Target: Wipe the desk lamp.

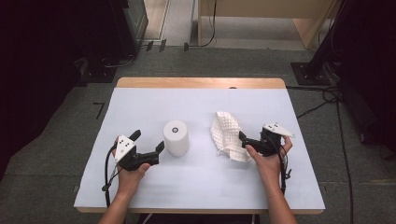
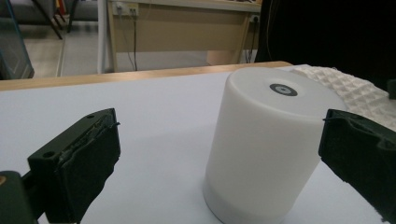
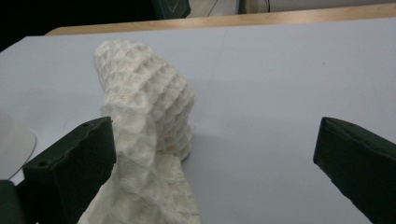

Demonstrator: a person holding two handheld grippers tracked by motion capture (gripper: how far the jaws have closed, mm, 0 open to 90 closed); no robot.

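A white round lamp (image 1: 176, 138) stands upright in the middle of the table (image 1: 201, 186). It is shaped like a short can, and it has a small dark ring on its flat top. Everything else here is told from that lamp.

The left gripper (image 1: 148, 143) is just beside the lamp, on the lamp's left. A hand (image 1: 130, 175) holds it from the near side. Its claw is wide. In the left gripper view the lamp (image 2: 266, 144) stands between the two black jaws, closer to the far-side one. It sits very near that jaw, but I cannot tell if they touch. The other jaw is well away from the lamp, and bare table shows between them.

A white waffle cloth (image 1: 227, 135) lies on the lamp's right, near it but not touching. The cloth is bunched up in a soft heap, with one end humped up high.

The right gripper (image 1: 247, 141) is on the far side of the cloth from the lamp, held by the other hand (image 1: 267, 161). Its claw is wide too. In the right gripper view the cloth (image 3: 149, 140) lies beside one jaw and may brush it. The other jaw is well apart from the cloth. Nothing is squeezed.

The table has a pale blue-white top with a wooden edge at the back, beyond the lamp.
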